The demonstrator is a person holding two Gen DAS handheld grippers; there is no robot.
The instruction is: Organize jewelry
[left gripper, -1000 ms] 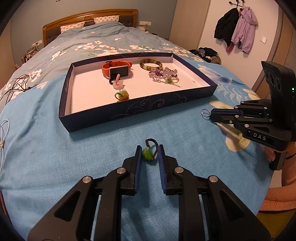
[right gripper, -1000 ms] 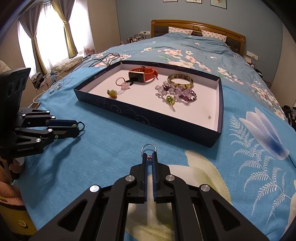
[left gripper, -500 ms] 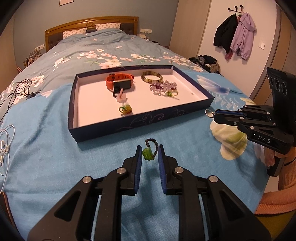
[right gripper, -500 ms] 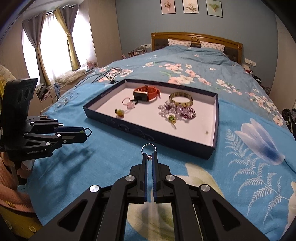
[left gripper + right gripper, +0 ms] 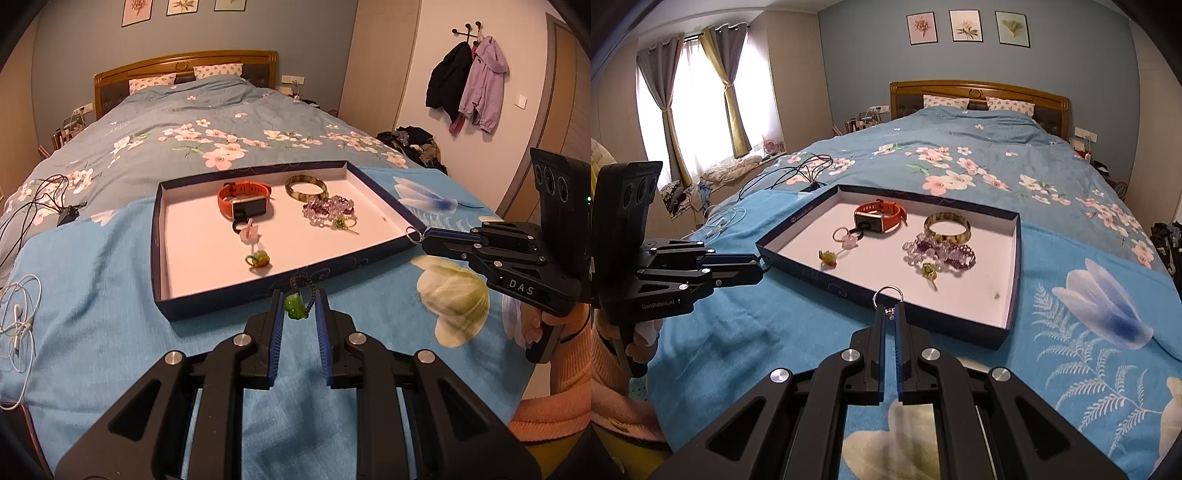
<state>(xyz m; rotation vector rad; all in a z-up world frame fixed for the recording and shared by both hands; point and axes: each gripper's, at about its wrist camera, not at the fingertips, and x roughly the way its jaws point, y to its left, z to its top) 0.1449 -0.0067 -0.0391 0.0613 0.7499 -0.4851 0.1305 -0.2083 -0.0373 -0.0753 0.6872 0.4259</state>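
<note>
Left gripper (image 5: 299,312) was clamped on a green bead charm (image 5: 294,307) with a dark cord loop (image 5: 303,287) sticking out past the fingertips. Right gripper (image 5: 890,314) was squeezed tight on a small fitting with a silver ring (image 5: 887,294) poking out ahead of the tips. Both pieces were held above the blue bedspread (image 5: 92,295), not yet in the tray (image 5: 155,236).

Key relation: from the left gripper the tray sat at 12 o'clock, its near wall just beyond the charm, its long axis running roughly 9 to 3 across the view. From the right gripper the tray also lay at 12, near wall just past the ring, open floor further on toward 1 o'clock. In the left view the right gripper's tip (image 5: 424,235) was at the tray's near right corner, so the right looked nearer, judged loosely; fisheye made it hard to rank.

Already in the tray: orange watch (image 5: 243,201), bangle (image 5: 306,187), purple bead bracelet (image 5: 328,210), pink charm (image 5: 249,233), yellow-green charm (image 5: 258,259), small green charm (image 5: 340,222).

Likely next move: carry each piece forward over the near wall and release on bare floor. For the left, bare floor sat at 11 o'clock, left of the yellow-green charm. Risk: the cord loop snagging a finger pad on release
</note>
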